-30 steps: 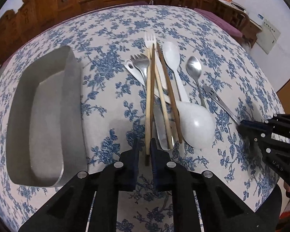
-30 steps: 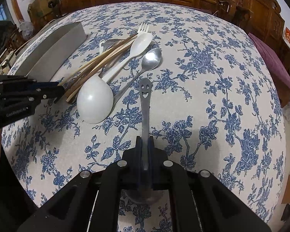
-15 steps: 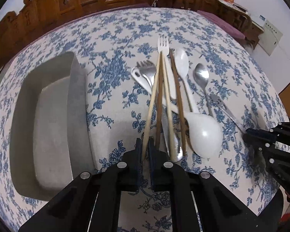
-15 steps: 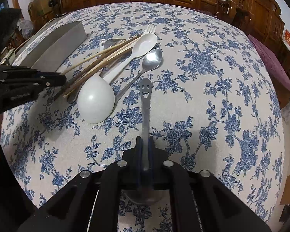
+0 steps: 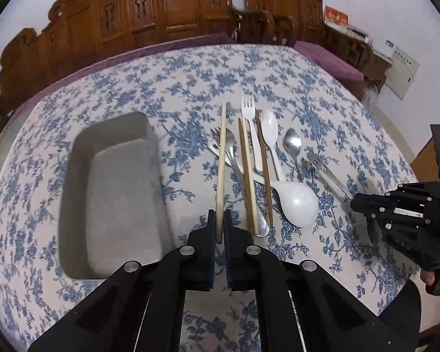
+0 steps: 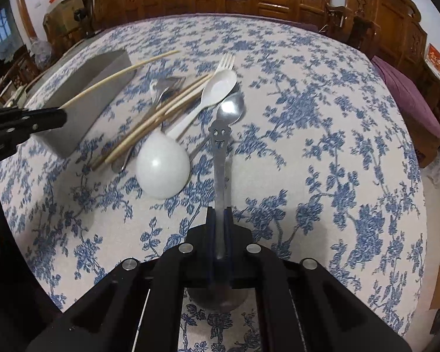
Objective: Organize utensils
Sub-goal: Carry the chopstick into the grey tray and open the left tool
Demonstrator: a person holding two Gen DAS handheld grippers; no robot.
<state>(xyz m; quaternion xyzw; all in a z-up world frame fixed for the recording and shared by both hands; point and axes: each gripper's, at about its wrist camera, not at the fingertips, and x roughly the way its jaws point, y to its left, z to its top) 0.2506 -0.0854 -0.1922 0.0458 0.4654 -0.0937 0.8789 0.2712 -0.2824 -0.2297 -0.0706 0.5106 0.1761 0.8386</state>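
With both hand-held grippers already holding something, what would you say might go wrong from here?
1. The left hand-held gripper pinches one chopstick at its very end, so the long free length may swing or slip before it reaches the metal tray.
2. The right hand-held gripper clamps the smiley-handled spoon on its thin handle; it might twist.
3. Either load could knock the white ladle.

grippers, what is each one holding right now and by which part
The left gripper is shut on a pale chopstick, held near its end. The right gripper is shut on the smiley-handled spoon, held low on the handle, just above the bowl.
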